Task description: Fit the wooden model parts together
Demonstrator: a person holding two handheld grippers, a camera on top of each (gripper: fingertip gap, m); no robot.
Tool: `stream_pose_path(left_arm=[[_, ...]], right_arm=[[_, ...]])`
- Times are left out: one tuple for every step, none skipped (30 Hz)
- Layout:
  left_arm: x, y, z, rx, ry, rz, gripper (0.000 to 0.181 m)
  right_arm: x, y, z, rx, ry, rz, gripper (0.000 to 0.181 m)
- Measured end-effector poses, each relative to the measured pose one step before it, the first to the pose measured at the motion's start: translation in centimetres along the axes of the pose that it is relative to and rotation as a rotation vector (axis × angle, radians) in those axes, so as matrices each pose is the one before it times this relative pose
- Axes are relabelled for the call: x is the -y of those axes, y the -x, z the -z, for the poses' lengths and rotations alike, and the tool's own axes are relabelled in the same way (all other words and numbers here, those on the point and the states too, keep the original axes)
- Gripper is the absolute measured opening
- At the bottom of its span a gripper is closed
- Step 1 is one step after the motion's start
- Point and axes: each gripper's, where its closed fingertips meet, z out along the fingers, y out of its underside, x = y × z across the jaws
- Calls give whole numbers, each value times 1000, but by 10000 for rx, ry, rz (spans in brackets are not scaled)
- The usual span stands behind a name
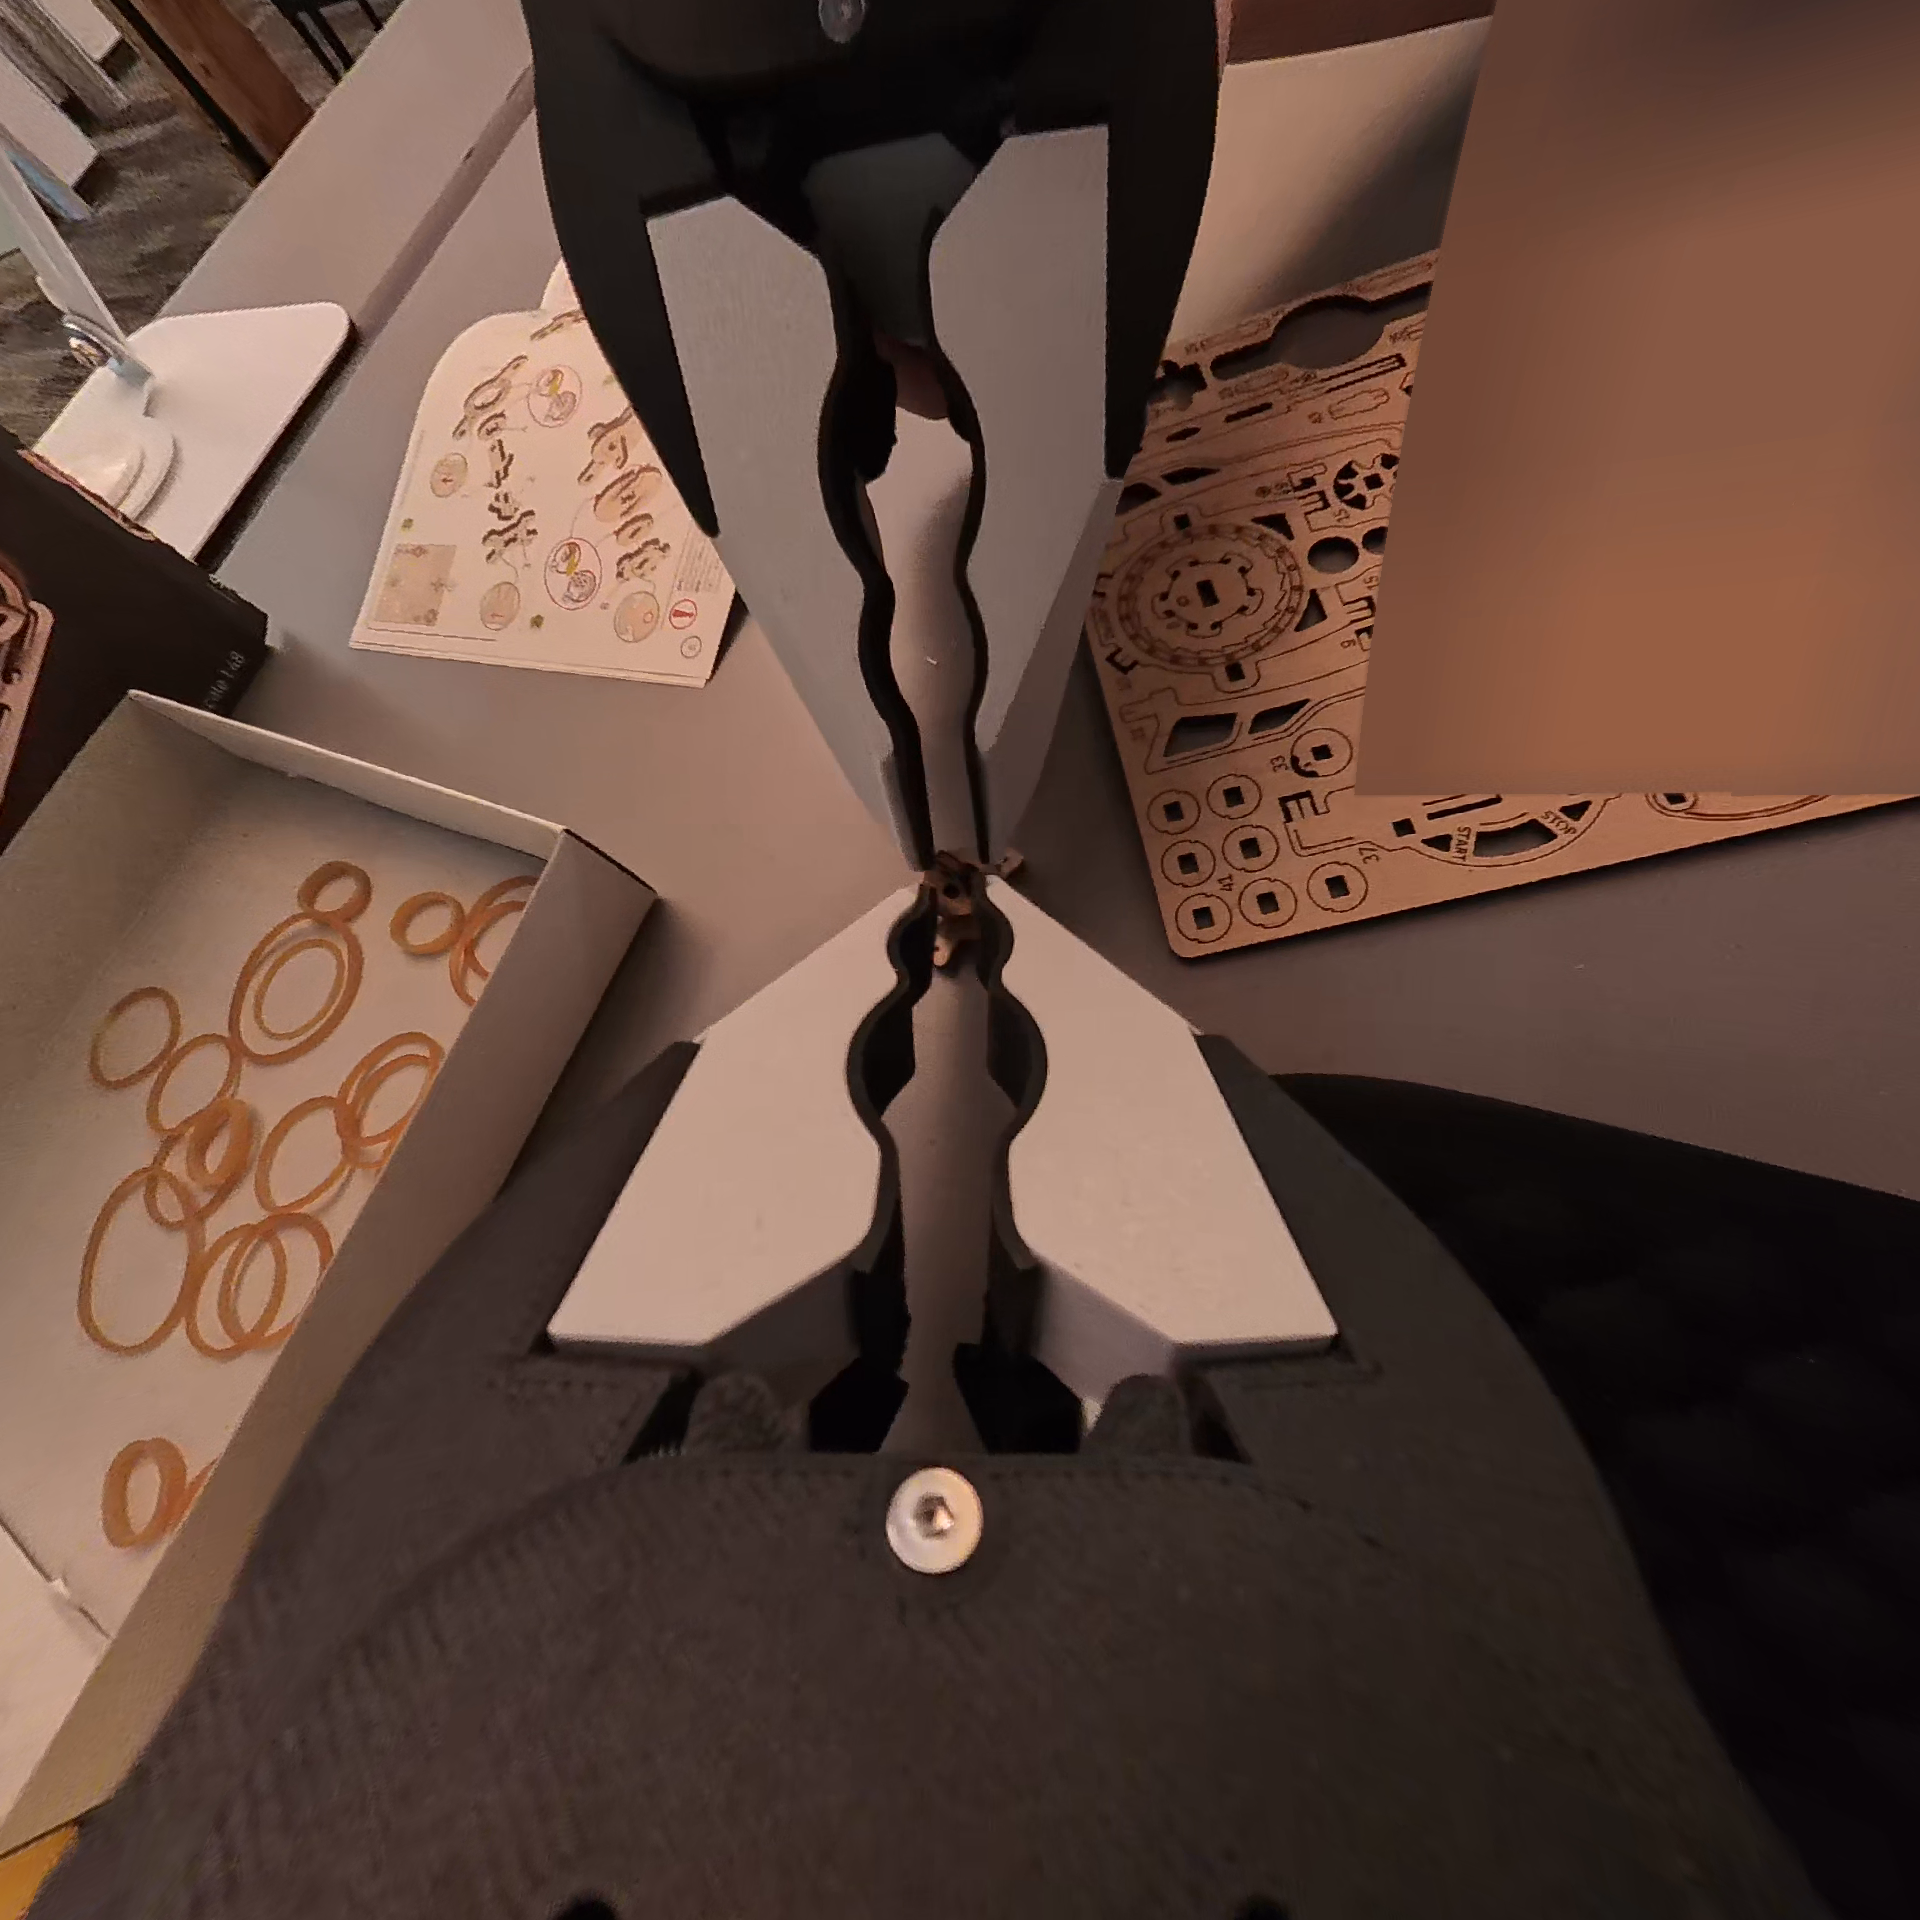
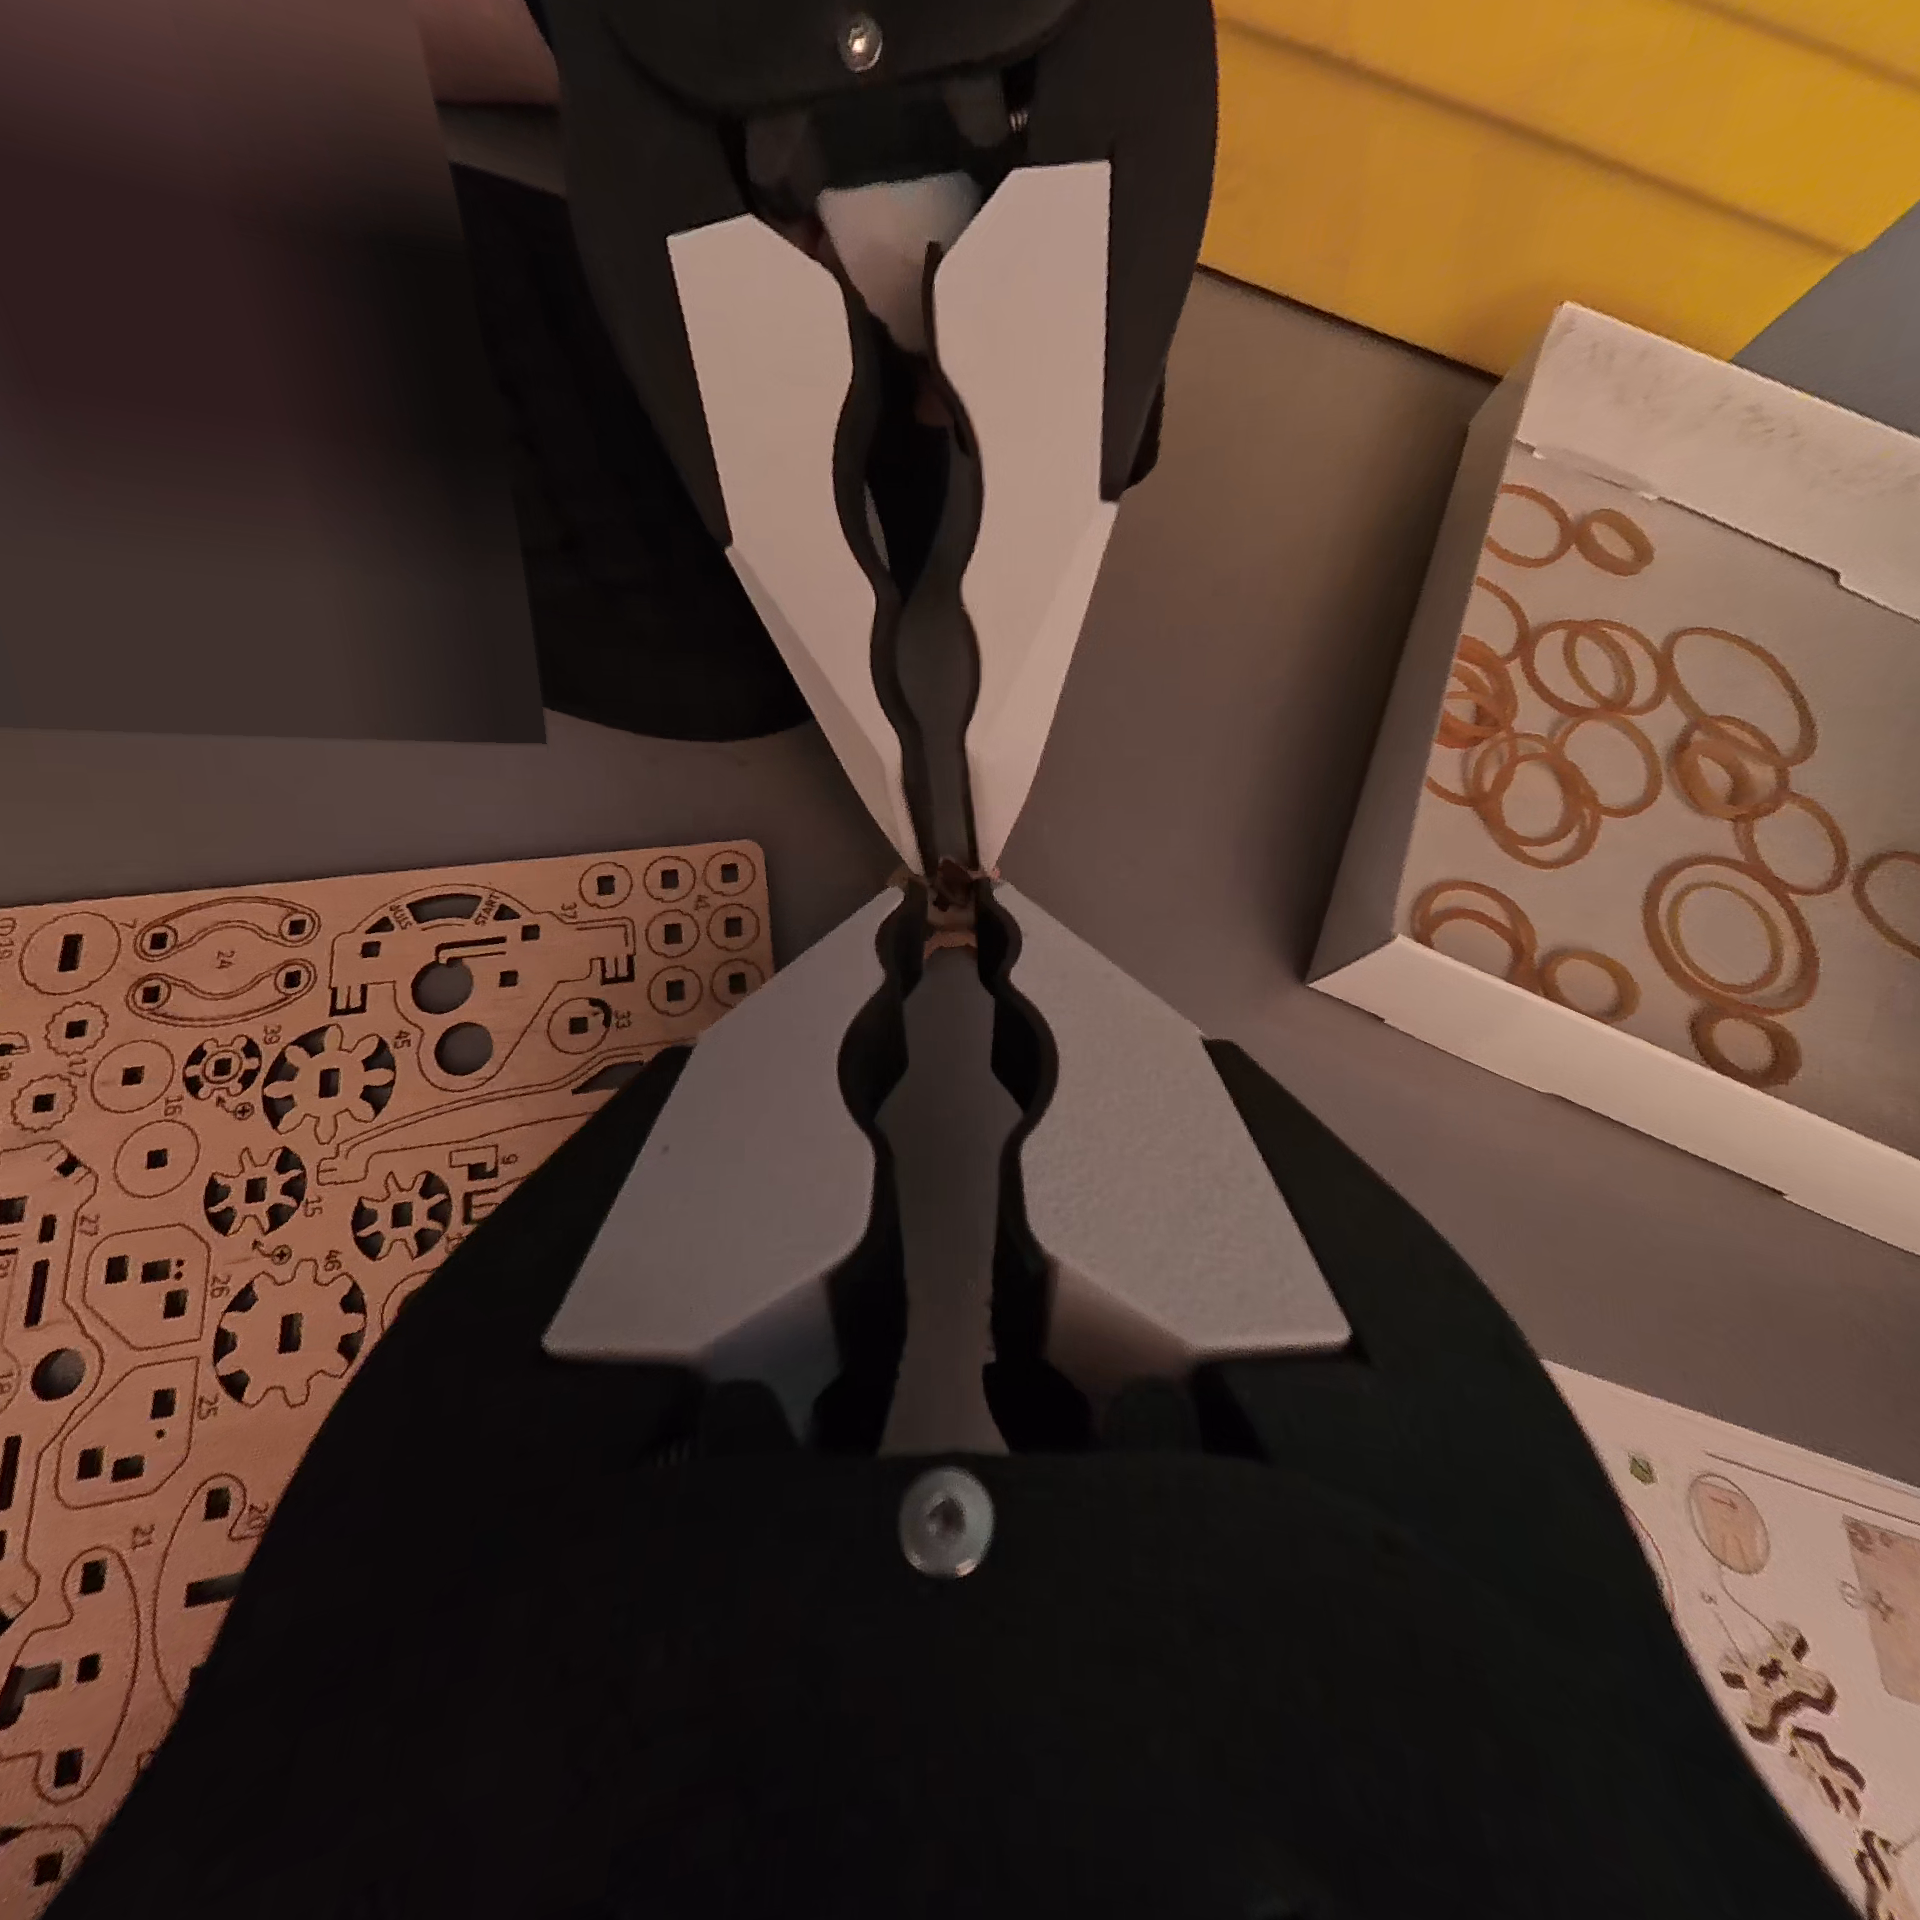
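Grippers are being held tip to tip above the grey tabletop (image 1: 790, 748), so each wrist view is showing its own gripper at the bottom and the other one coming down from the top. The left gripper (image 1: 951, 914) is being kept nearly closed, its fingers (image 1: 831, 997) pinched narrow on a small wooden gear part (image 1: 954, 902). Same deal for the right gripper (image 2: 948, 914): its fingers (image 2: 1081, 997) are being squeezed narrow around a small wooden part (image 2: 951, 940) right at the tips. The two bits are being pressed against each other where the four fingertips are meeting, held up off the tabletop. They're tiny and dark in there, so whether they're actually seated together can't be told.

Around it all, a laser-cut plywood sheet (image 2: 312, 1091) with gears and slotted pieces is being left flat on the tabletop, on the right gripper's left side. An open white cardboard box (image 1: 582, 862) is being used for a pile of tan rubber bands (image 1: 239, 1164); it's sitting off to the left of the left gripper. An illustrated instruction sheet (image 1: 540, 540) is lying beyond that box. A dark box (image 1: 114, 623) is being clipped by the left edge of the left wrist view, and something yellow (image 2: 1558, 156) is being caught in the far corner of the right wrist view.
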Motion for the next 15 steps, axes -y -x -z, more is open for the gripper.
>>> stream_pose_path(left_arm=[[19, -25, -3, 14, -3, -50, 4], [0, -10, 2, 12, 1, -23, 4], [-2, 23, -7, 11, 0, 19, 5], [3, 26, 3, 7, -7, 34, 5], [3, 46, -4, 27, -7, 15, 6], [4, 36, 6, 36, -2, -10, 6], [7, 37, -9, 39, -3, -19, 7], [3, 34, -1, 38, -4, -19, 7], [8, -30, -7, -5, -1, -24, 7], [5, -70, -14, -31, -2, -36, 5], [10, -51, -14, -8, 0, -46, 4], [3, -18, -12, 20, -2, -56, 4], [13, -8, -9, 24, -5, -46, 4], [3, -2, -8, 9, -2, -9, 4], [3, 1, -10, -5, -4, 17, 4]], right_arm=[[-1, 5, -35, 7, 4, 8, 8], [-27, -25, -40, -6, 22, 1, 9], [1, -24, -44, -16, 11, 8, 9], [-10, -21, -55, -19, 3, -2, 8], [-25, 6, -43, -2, 10, -9, 8], [-27, -14, -7, 1, 5, -4, 8], [-21, -13, 8, 5, 12, -16, 8], [-15, 10, 4, 0, 0, -3, 8], [-15, 1, 10, -12, -1, 28, 8], [-16, 2, 1, -10, -6, 31, 8], [-6, 5, 2, -3, -7, 12, 8], [-23, -1, -1, 4, 12, -4, 9], [-17, 4, 6, 6, 43, -25, 10], [-17, 1, -2, 1, 68, -31, 9], [-18, 28, -1, -3, 72, 72, 9]])
